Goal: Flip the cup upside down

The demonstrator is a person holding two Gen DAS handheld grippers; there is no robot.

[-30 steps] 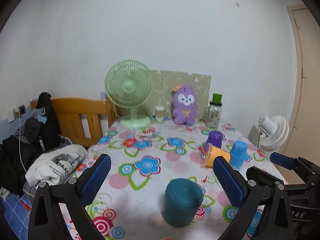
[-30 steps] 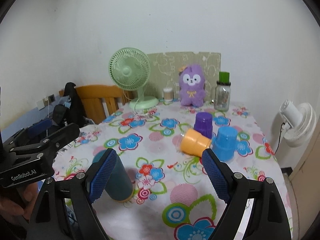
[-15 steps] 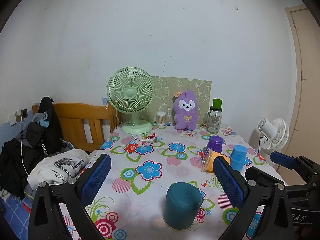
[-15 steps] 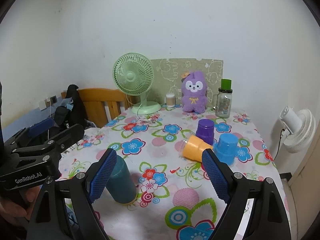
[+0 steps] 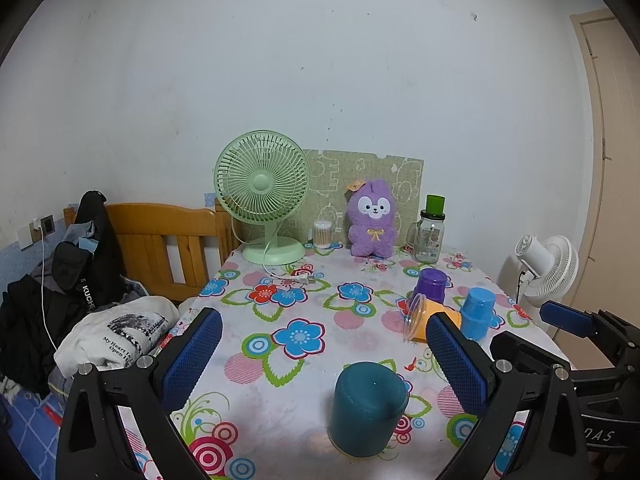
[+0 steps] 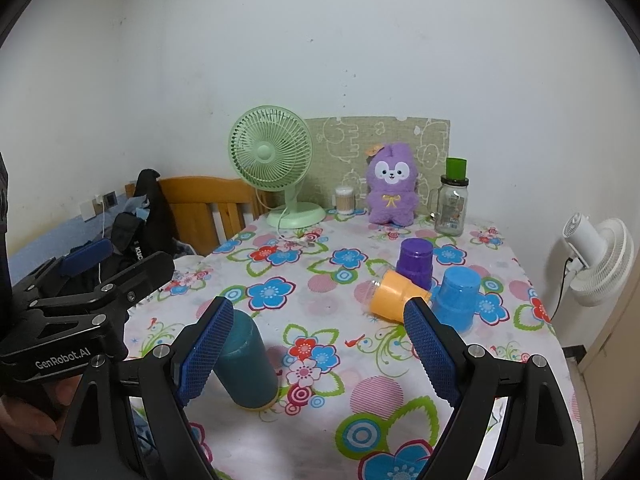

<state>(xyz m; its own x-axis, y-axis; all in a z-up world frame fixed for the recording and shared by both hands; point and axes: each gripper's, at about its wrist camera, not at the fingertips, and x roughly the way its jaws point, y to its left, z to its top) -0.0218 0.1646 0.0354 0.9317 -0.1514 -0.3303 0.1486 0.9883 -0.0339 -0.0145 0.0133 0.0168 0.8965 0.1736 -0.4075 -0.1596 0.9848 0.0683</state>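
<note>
The left gripper [image 5: 322,356] and right gripper [image 6: 320,348] are both spread wide, holding nothing. The teal cylindrical plastic cup [image 5: 366,414] stands mouth-down on the floral-cloth worktop [image 5: 280,344], between and below the left gripper's pads.

Dim, even indoor light; soft shadows; sharp focus; strong fisheye bending, dark corners.

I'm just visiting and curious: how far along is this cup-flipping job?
Three cups already stand upside down: the teal cup, purple cup and blue cup. Nothing is in hand: the left claw and right claw are both open and empty. Left to do: the orange cup lies on its side against the purple one.
</note>
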